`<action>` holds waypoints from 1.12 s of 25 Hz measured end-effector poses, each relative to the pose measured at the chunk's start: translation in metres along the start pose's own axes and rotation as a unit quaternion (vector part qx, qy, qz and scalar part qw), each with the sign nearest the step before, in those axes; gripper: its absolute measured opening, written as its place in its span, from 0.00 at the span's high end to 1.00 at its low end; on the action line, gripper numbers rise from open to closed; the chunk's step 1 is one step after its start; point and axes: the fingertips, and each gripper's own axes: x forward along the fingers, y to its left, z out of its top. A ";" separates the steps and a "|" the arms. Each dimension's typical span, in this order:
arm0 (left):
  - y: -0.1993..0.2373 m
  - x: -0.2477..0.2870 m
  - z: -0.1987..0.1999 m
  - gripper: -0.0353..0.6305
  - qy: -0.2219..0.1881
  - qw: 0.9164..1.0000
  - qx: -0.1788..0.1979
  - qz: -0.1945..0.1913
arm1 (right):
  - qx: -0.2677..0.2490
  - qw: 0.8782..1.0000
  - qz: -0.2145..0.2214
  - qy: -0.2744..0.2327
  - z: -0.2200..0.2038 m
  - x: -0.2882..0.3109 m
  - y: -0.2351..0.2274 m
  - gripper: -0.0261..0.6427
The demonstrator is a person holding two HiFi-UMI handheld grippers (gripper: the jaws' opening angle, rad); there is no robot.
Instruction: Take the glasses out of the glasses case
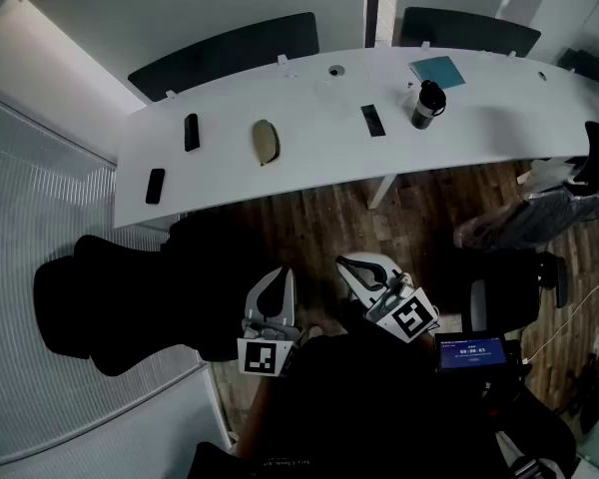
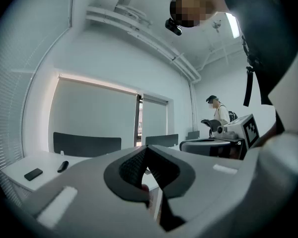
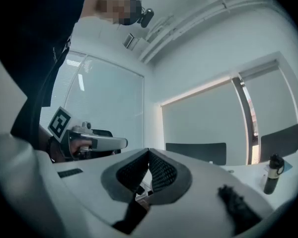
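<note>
The tan glasses case (image 1: 267, 142) lies closed on the white table (image 1: 309, 168), between two flat black items; no glasses show. My left gripper (image 1: 283, 273) and right gripper (image 1: 347, 263) hang side by side over the wooden floor, well short of the table's near edge and apart from the case. Both are shut with nothing between the jaws. In the left gripper view the shut left gripper (image 2: 147, 150) points level toward the far wall, and the right gripper (image 2: 234, 132) shows at the right. The right gripper (image 3: 149, 155) is likewise shut and empty in its own view, which also shows the left gripper (image 3: 92, 142).
On the table also lie a black phone-like slab (image 1: 155, 185), a black remote-like bar (image 1: 192, 132), another black slab (image 1: 373, 120), a dark bottle (image 1: 427, 105) and a teal notebook (image 1: 438, 71). Black chairs (image 1: 110, 297) stand left of me. A person (image 2: 219, 114) stands in the background.
</note>
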 end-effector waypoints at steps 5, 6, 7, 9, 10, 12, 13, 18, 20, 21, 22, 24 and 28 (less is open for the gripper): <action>-0.012 0.029 -0.003 0.94 0.013 1.000 -0.001 0.008 | 0.003 1.000 0.001 0.001 -0.005 -0.011 -0.038 0.95; -0.014 0.034 -0.004 0.94 0.014 1.000 -0.002 0.010 | 0.002 1.000 0.001 0.002 -0.006 -0.011 -0.045 0.95; -0.014 0.039 -0.004 0.94 0.015 1.000 -0.004 0.013 | 0.000 1.000 0.000 0.003 -0.008 -0.012 -0.052 0.95; -0.015 0.045 -0.006 0.94 0.018 1.000 -0.008 0.019 | -0.001 1.000 -0.002 0.003 -0.010 -0.012 -0.063 0.95; -0.014 0.048 -0.006 0.94 0.019 1.000 -0.010 0.021 | 0.000 1.000 -0.003 0.004 -0.010 -0.012 -0.067 0.95; -0.010 0.054 -0.007 0.94 0.017 1.000 -0.009 0.023 | 0.001 1.000 -0.004 0.007 -0.012 -0.010 -0.074 0.95; -0.006 0.058 -0.007 0.94 0.015 1.000 -0.007 0.022 | 0.002 1.000 -0.007 0.010 -0.014 -0.009 -0.077 0.95; 0.009 0.076 -0.005 0.94 0.001 1.000 -0.013 0.008 | -0.007 1.000 -0.022 0.020 -0.018 0.005 -0.092 0.95; 0.020 0.084 -0.002 0.94 -0.004 1.000 -0.016 0.003 | -0.009 0.999 -0.028 0.022 -0.015 0.015 -0.096 0.95; 0.027 0.088 0.000 0.94 -0.010 1.000 -0.017 0.001 | -0.009 0.999 -0.032 0.022 -0.013 0.021 -0.098 0.95; 0.033 0.092 0.003 0.94 -0.017 1.000 -0.016 -0.002 | -0.010 0.999 -0.035 0.022 -0.011 0.027 -0.099 0.95; 0.046 0.102 0.003 0.94 -0.025 1.000 -0.014 -0.010 | -0.015 0.999 -0.038 0.022 -0.008 0.041 -0.103 0.95; 0.071 0.115 -0.006 0.94 0.006 0.999 -0.032 -0.023 | -0.018 0.998 -0.044 0.041 -0.011 0.069 -0.108 0.95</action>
